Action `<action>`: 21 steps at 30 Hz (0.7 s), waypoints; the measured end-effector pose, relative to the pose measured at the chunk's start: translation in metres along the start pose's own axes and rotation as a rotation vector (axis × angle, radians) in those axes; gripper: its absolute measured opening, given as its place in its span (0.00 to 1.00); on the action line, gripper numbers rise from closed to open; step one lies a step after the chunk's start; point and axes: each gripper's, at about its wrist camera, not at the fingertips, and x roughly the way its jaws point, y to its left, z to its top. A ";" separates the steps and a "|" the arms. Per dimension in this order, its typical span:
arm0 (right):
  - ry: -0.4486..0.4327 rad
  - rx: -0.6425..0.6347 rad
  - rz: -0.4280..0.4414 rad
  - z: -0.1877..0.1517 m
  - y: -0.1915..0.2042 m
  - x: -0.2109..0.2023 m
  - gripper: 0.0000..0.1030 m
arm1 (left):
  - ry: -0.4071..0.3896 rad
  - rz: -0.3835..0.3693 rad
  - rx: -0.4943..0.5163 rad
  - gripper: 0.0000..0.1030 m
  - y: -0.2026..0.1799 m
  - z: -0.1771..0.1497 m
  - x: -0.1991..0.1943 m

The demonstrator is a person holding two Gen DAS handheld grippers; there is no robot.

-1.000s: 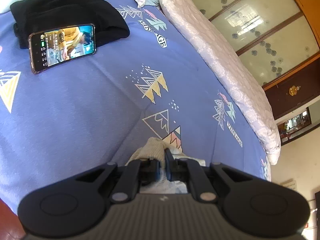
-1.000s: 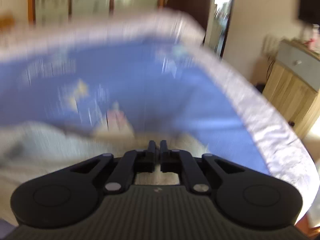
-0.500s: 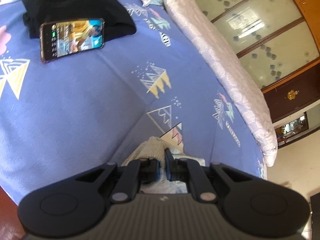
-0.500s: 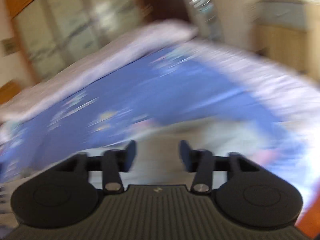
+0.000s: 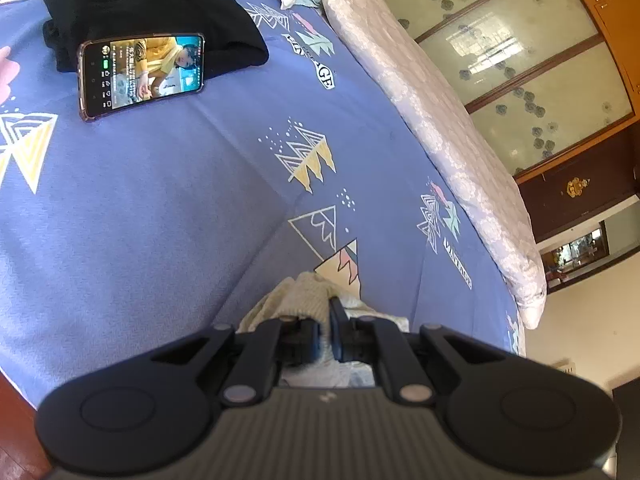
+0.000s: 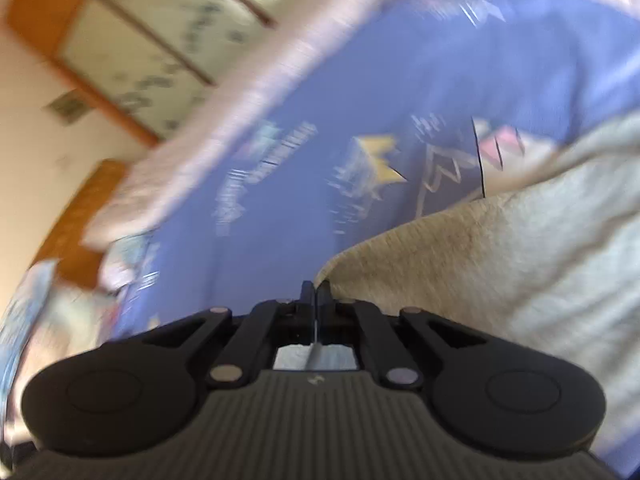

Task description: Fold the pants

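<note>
The pants [image 6: 500,264] are pale beige-grey fabric lying on the blue patterned bedsheet [image 6: 340,120]. In the right wrist view, which is motion-blurred, they fill the right side. My right gripper [image 6: 316,294] is shut at the pants' edge, with a thin strip of cloth between the jaws. In the left wrist view my left gripper [image 5: 324,312] is shut on a bunched beige corner of the pants [image 5: 300,292], just above the bedsheet [image 5: 160,208].
A phone [image 5: 142,74] with a lit screen leans on a folded black garment [image 5: 152,12] at the far end of the bed. A pale quilt [image 5: 440,120] runs along the bed's right side. A wooden wardrobe with glass doors [image 5: 520,60] stands beyond.
My right gripper opened half a second ago and has now shut on the pants' edge while swinging round. My left gripper kept its hold and shifted slightly.
</note>
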 end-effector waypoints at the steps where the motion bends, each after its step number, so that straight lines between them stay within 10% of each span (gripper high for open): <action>1: -0.012 -0.034 0.021 -0.007 0.002 -0.023 0.03 | 0.006 -0.002 0.005 0.05 0.000 -0.001 0.002; 11: 0.202 -0.095 -0.279 -0.108 -0.030 -0.068 0.08 | 0.034 -0.020 0.038 0.05 -0.004 -0.007 0.009; 16: 0.009 0.011 -0.353 -0.064 -0.053 -0.105 0.14 | 0.022 -0.029 0.067 0.07 -0.008 -0.009 0.001; 21: -0.241 0.008 -0.466 0.003 -0.072 -0.120 0.50 | 0.028 0.000 0.059 0.11 -0.010 -0.012 0.006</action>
